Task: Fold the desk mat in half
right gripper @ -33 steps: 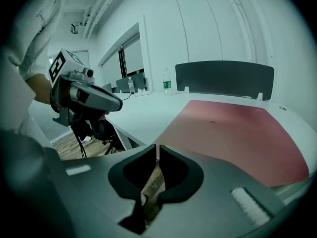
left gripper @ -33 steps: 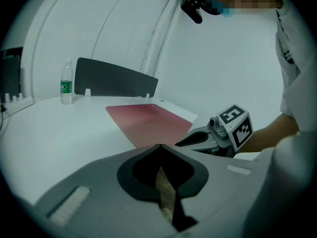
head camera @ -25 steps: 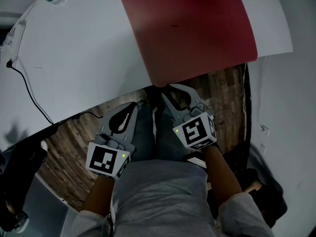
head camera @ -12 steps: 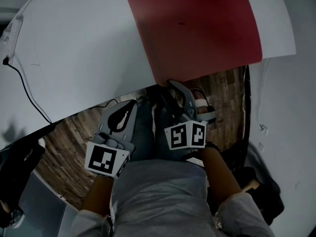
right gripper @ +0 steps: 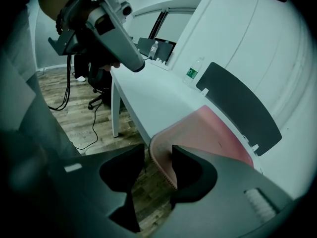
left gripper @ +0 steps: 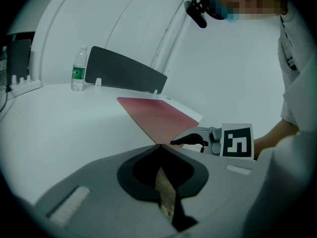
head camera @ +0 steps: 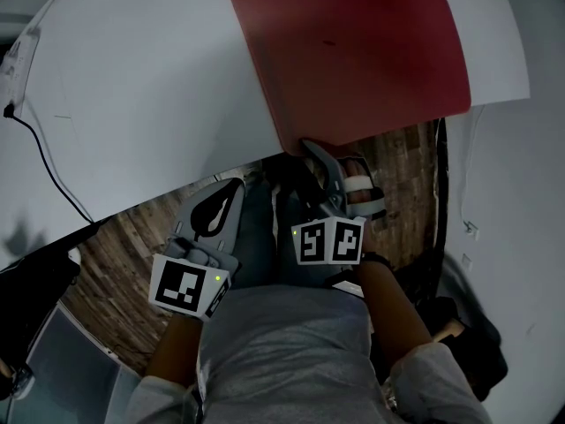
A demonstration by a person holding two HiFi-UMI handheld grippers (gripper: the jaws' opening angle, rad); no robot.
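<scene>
Standing apart from the mat (left gripper: 158, 115) is a bottle (left gripper: 77, 71).

Person: pale grey shirt (head camera: 282, 347), creased across the front, its sleeves (head camera: 433, 374) ending above bare forearms. Blue-grey trousers (head camera: 258, 237). A black camera unit (left gripper: 195, 11) is mounted at the head.

Left gripper (head camera: 235, 185): grey moulded shell, black-lined teardrop cut-out behind the jaws, and a pale ribbed patch (left gripper: 69, 207) on one jaw's outer face.

Right gripper (head camera: 311, 148): same grey build and cut-out. Its jaws have just been spreading, with the desk mat's (head camera: 353, 51) edge between them.

Each gripper carries a cube (head camera: 187, 285) of black-and-white square markers, with one small green light (head camera: 217, 278) lit on it.
</scene>
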